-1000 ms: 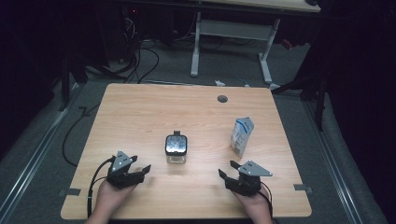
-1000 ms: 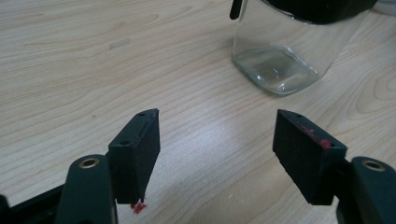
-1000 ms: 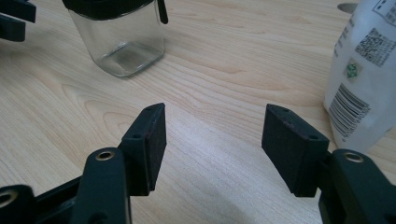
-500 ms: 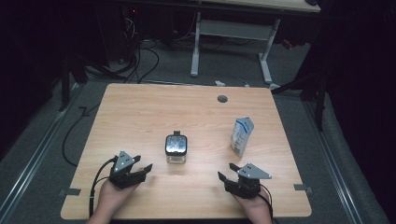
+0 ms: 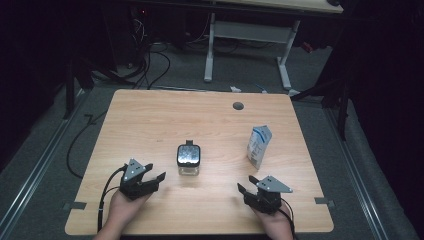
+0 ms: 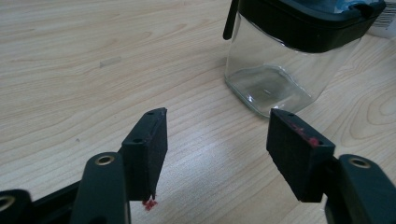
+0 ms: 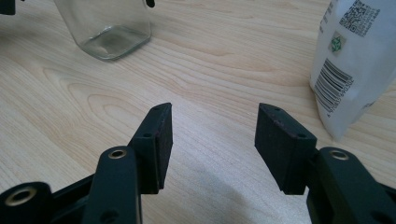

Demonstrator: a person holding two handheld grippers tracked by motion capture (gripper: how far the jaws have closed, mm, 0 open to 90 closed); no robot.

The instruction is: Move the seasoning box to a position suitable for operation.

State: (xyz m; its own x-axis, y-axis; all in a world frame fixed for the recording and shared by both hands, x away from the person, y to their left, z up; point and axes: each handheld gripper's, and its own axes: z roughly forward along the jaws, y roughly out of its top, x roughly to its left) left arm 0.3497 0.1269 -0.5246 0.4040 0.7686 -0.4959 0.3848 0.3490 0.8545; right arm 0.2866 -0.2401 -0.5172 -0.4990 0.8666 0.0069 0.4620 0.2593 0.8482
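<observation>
Jar point(image 5: 188, 160), clear glass, black lid, stands near middle of table point(image 5: 150, 115), closer to near edge. White pouch point(image 5: 259, 146) stands toward right edge. Left gripper point(image 5: 150, 181) jaws part open, just closed a bit, hold nothing. Right gripper point(image 5: 248, 192) jaws open, hold nothing. Nothing picked up yet; all work left. Jar looks empty, hard to tell. Pouch top cut off in right gripper view.

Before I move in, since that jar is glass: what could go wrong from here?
1. The square clear glass jar with the black lid is smooth-sided, so the open left hand-held gripper might slip or nudge it.
2. The upright white and blue pouch looks light; the right hand-held gripper could topple it.
</observation>
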